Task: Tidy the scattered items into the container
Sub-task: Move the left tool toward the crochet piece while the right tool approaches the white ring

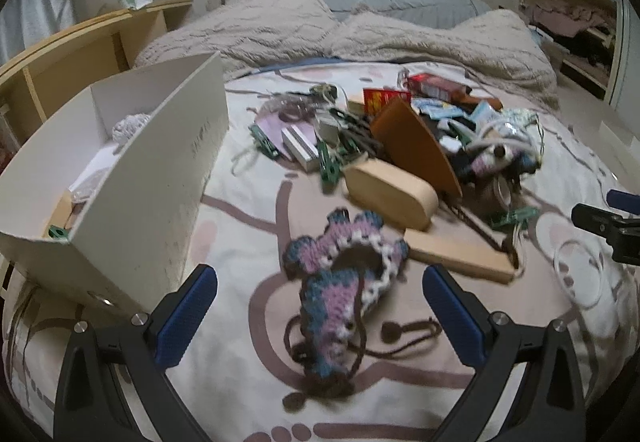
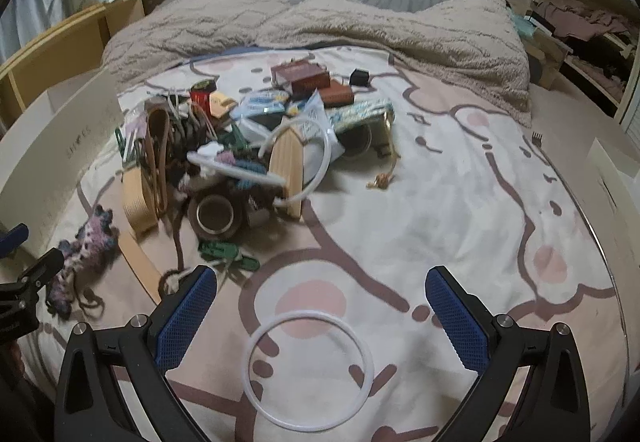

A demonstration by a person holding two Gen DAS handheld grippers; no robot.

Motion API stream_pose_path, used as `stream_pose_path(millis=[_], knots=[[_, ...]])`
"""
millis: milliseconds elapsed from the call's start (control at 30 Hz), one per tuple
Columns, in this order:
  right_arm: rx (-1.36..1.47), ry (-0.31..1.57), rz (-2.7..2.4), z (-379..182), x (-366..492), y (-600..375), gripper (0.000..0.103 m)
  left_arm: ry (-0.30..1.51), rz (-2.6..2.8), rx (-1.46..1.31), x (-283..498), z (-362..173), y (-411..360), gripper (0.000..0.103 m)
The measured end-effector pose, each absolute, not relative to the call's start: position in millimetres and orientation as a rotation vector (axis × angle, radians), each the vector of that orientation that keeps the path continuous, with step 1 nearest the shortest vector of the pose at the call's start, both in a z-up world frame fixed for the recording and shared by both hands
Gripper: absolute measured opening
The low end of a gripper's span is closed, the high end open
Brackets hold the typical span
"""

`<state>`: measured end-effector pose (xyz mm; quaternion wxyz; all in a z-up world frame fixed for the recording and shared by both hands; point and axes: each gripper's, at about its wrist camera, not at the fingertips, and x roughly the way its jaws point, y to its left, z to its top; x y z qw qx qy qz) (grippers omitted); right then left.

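Note:
A white cardboard box point(image 1: 132, 181), the container, stands on the bed at the left and holds a few items. A crocheted purple, blue and white pouch point(image 1: 340, 282) with a brown cord lies between the fingers of my open left gripper point(image 1: 320, 306). A pile of scattered items point(image 1: 420, 137) lies beyond it. My open right gripper point(image 2: 320, 306) hovers over a white plastic ring point(image 2: 308, 370) on the sheet. The pouch also shows in the right wrist view point(image 2: 86, 242), and so does the pile point(image 2: 248, 145).
A tan oval case point(image 1: 390, 193) and a wooden block point(image 1: 460, 256) lie just beyond the pouch. A tape roll point(image 2: 216, 217) and green clips point(image 2: 228, 254) lie ahead of the right gripper. A rumpled beige blanket point(image 1: 320, 29) covers the far bed. Wooden shelves point(image 1: 72, 53) stand left.

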<state>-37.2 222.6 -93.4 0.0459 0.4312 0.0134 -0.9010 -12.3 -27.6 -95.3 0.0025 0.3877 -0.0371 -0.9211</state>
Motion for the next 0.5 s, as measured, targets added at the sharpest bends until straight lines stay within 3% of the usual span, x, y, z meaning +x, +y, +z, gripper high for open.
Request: stream_pose_path(millis=[500], knots=[[1.429, 0.107, -2.666, -126.0, -26.4, 223.4, 0.103, 0.102, -2.881, 1.385, -17.7, -115.9, -37.5, 0.103]])
